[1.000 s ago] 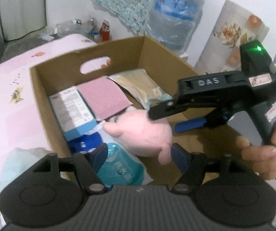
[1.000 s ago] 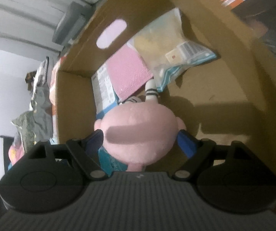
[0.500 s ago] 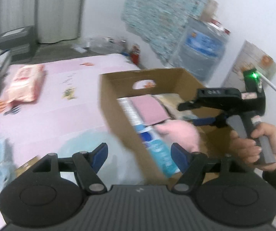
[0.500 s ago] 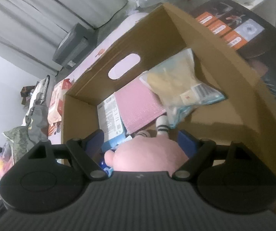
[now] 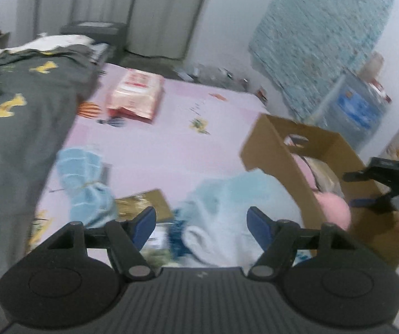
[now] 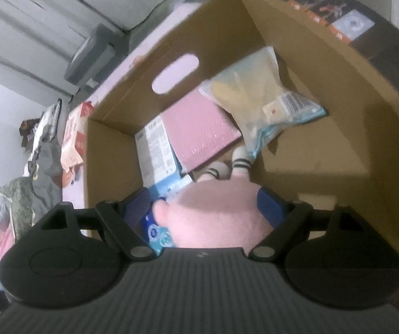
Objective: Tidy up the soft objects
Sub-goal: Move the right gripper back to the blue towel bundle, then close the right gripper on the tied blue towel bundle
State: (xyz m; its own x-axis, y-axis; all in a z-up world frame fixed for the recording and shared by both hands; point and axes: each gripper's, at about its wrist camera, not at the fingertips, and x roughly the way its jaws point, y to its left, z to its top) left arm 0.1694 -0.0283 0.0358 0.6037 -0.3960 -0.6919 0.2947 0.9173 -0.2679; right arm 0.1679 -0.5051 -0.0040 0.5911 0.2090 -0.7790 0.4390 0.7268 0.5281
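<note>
A pink plush toy with striped socks lies in the cardboard box, between the fingers of my right gripper, which stands open around it. The plush and box show at the right of the left wrist view, with the right gripper above them. My left gripper is open and empty over the pink bed, above a pale blue and white soft bundle. A light blue tied cloth lies to its left.
The box holds a pink pad, a printed carton and a plastic packet. On the bed lie a red-and-white pack, a gold packet and a grey blanket. A water jug stands behind.
My left gripper has swung away from the box to the left and now faces the bed and the blue soft bundle. The right gripper has stayed over the plush, drawing back slightly.
</note>
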